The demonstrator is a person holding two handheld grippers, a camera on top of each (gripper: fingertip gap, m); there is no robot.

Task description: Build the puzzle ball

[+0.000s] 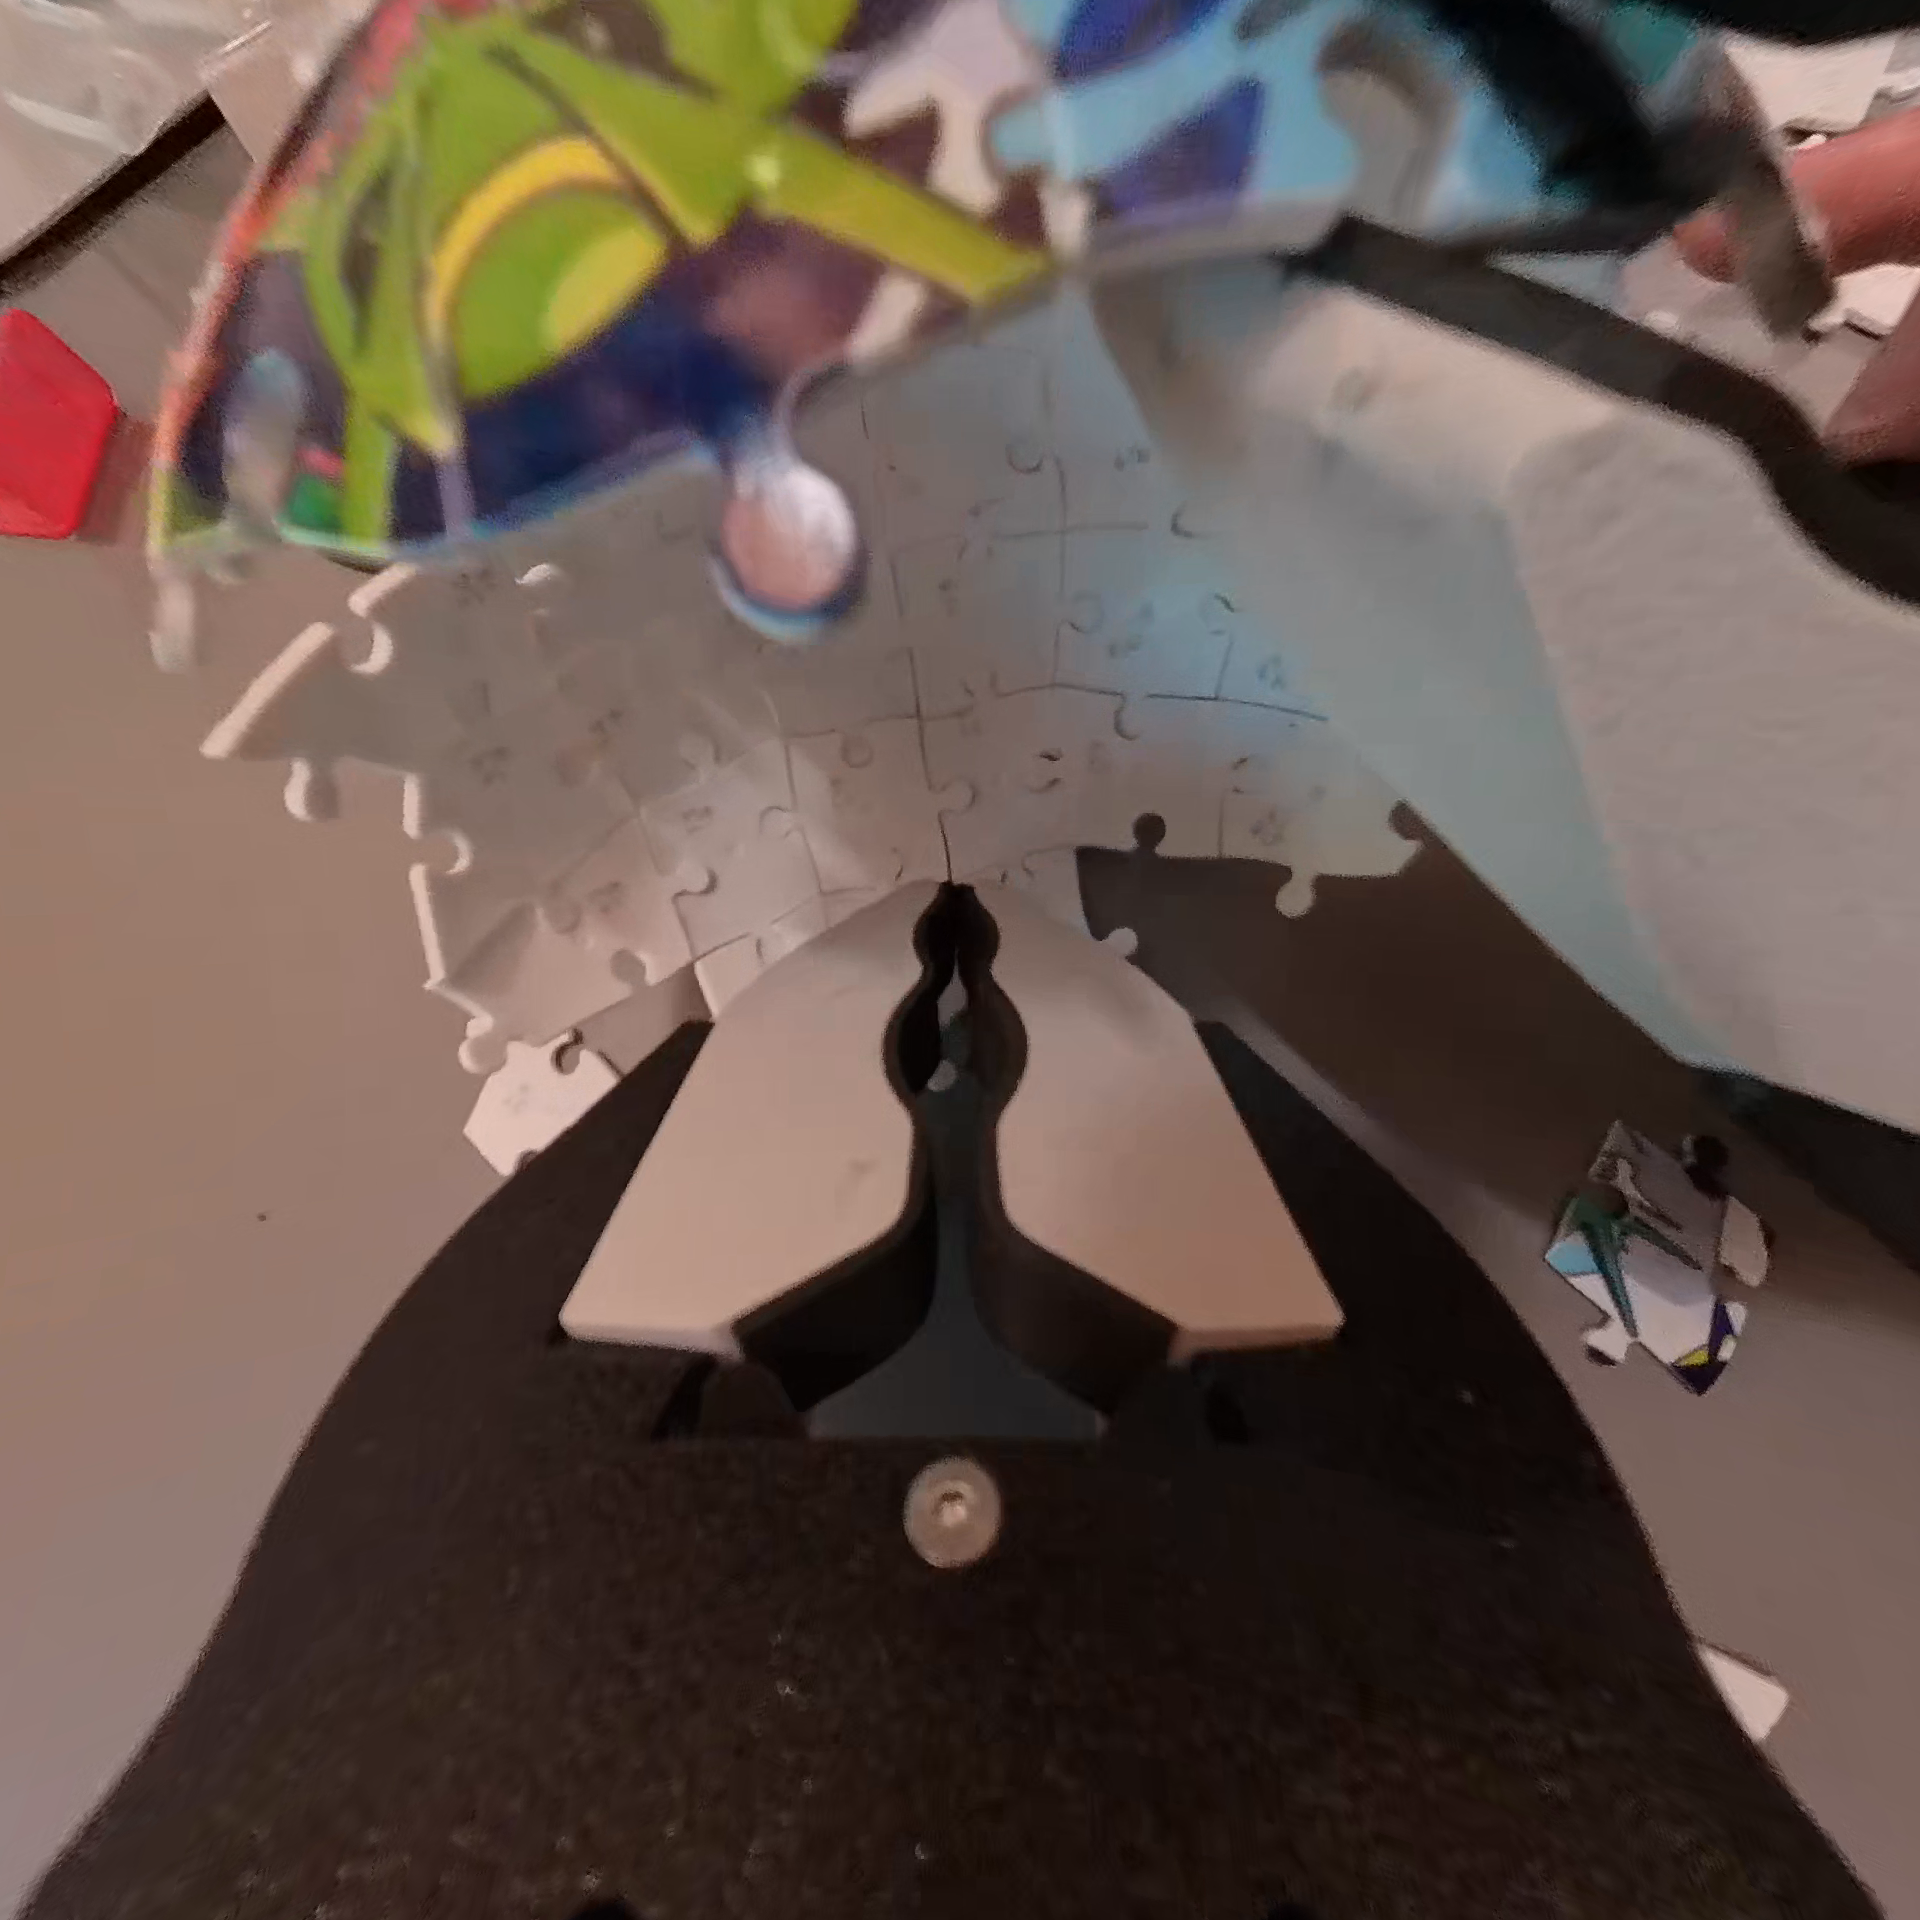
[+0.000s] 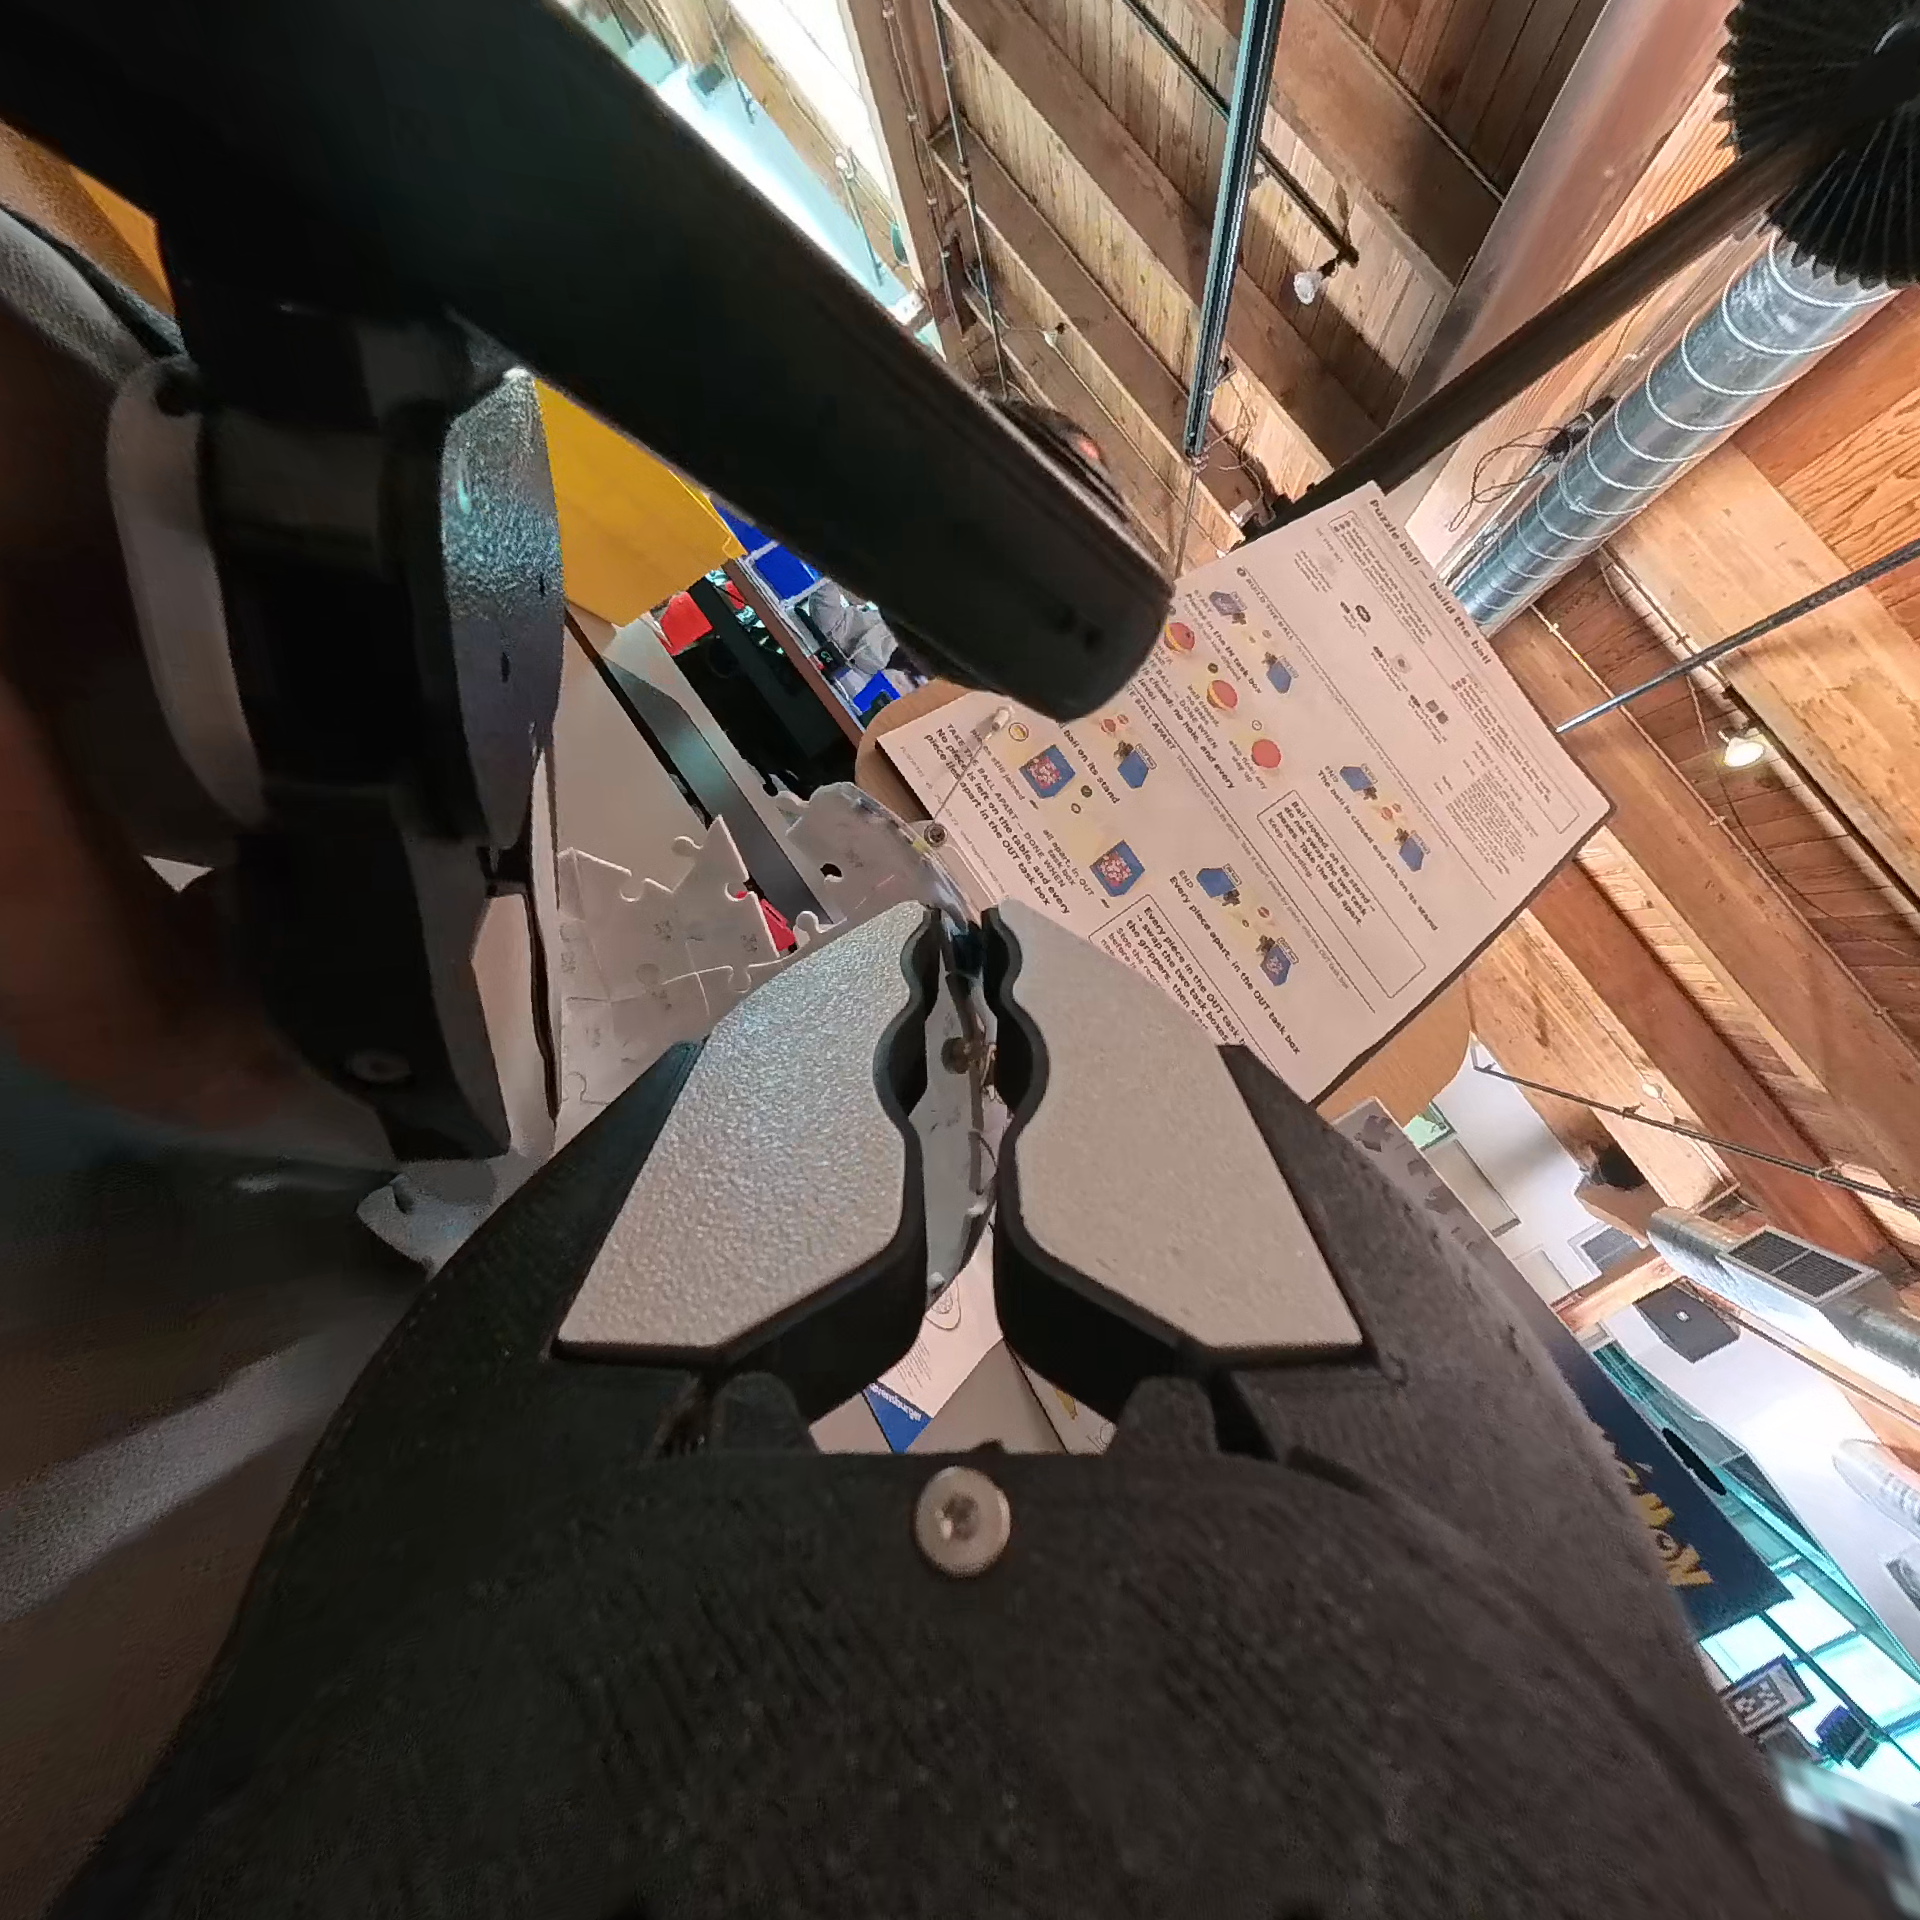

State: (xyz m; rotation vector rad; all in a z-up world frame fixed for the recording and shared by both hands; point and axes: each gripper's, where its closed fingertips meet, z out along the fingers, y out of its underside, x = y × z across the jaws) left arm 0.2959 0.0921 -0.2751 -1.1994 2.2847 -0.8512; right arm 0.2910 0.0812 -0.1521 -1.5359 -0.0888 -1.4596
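In the left wrist view my left gripper is shut on the lower edge of a curved, part-built puzzle ball shell. Its white inner side faces me and its green and blue printed side shows at the upper left. A light blue printed section meets it at the top, next to my blurred right gripper. In the right wrist view my right gripper is shut on a thin puzzle section seen edge-on. The white shell and the left gripper's body lie to its left.
A loose printed puzzle piece and a white piece lie on the grey table. A red object sits far left and a pale bulky shape to the right. A hand shows at top right. An instruction sheet hangs ahead. Spacing between my two grippers at the tips: around 12 cm. My left gripper is the nearer one to the white piece: about 8 cm, against 15 cm.
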